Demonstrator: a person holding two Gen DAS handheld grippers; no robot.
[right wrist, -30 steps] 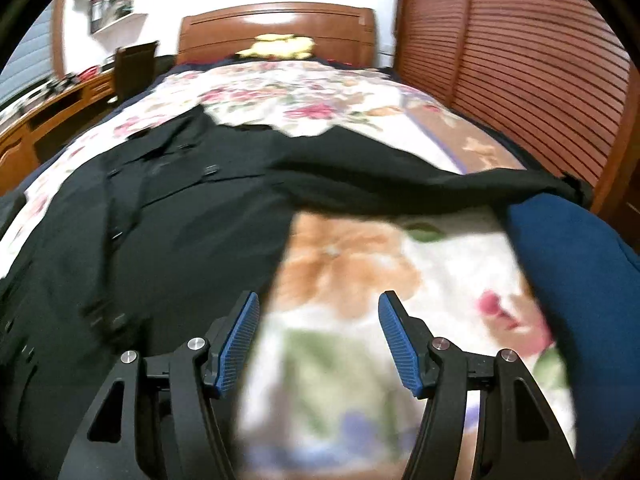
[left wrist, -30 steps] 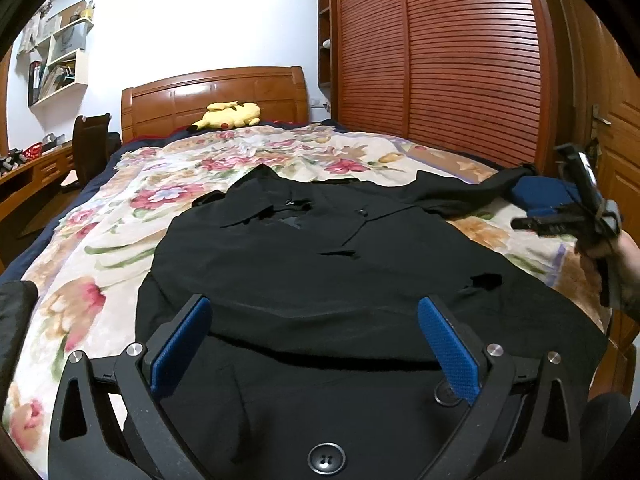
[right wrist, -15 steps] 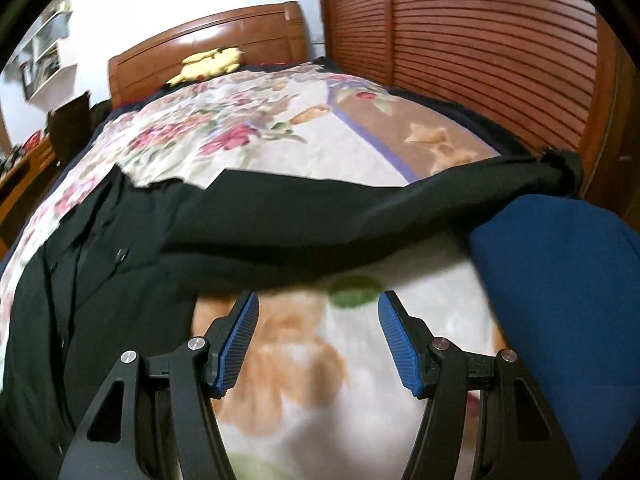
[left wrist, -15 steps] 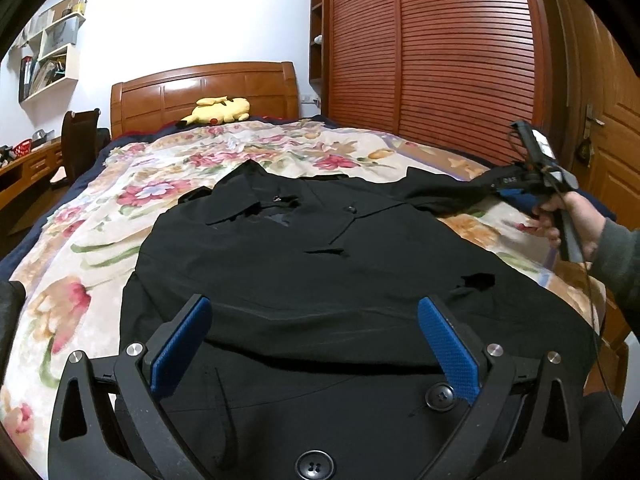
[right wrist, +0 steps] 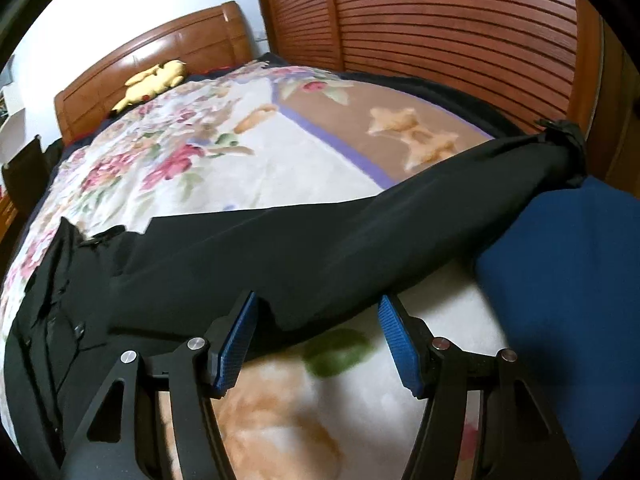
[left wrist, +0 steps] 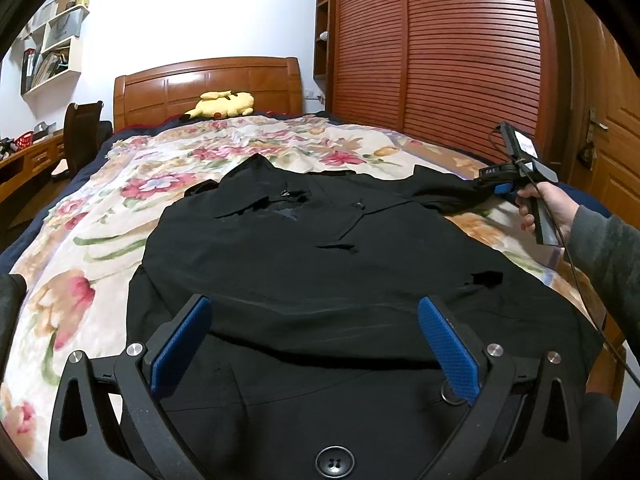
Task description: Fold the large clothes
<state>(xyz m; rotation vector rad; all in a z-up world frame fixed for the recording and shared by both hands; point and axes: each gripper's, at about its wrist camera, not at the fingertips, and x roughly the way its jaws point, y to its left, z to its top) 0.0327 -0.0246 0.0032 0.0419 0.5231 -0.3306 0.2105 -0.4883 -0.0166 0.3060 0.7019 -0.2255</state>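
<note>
A black coat [left wrist: 320, 248] lies spread face up on the flowered bedspread [left wrist: 120, 208], its collar toward the headboard. My left gripper [left wrist: 314, 340] hovers open over the coat's lower part, near a button [left wrist: 334, 462], with nothing pinched. The coat's right sleeve [right wrist: 360, 232] stretches out to the side, its cuff [right wrist: 564, 136] at the bed's edge. My right gripper [right wrist: 318, 340] is open, and the sleeve's near edge lies between its fingertips without being pressed. In the left wrist view a hand [left wrist: 548, 208] holds the right gripper [left wrist: 494, 190] at that sleeve.
A dark blue cloth [right wrist: 560, 280] lies beside the sleeve at the bed's right edge. A yellow plush toy [left wrist: 224, 106] rests by the wooden headboard [left wrist: 208, 88]. Slatted wardrobe doors [left wrist: 440, 60] stand along the right side. A chair [left wrist: 82, 136] and desk are on the left.
My right gripper moved across the bed toward the outstretched sleeve and rolled, so the sleeve's edge now lies between its open fingers. The left gripper stayed nearly still over the coat.
</note>
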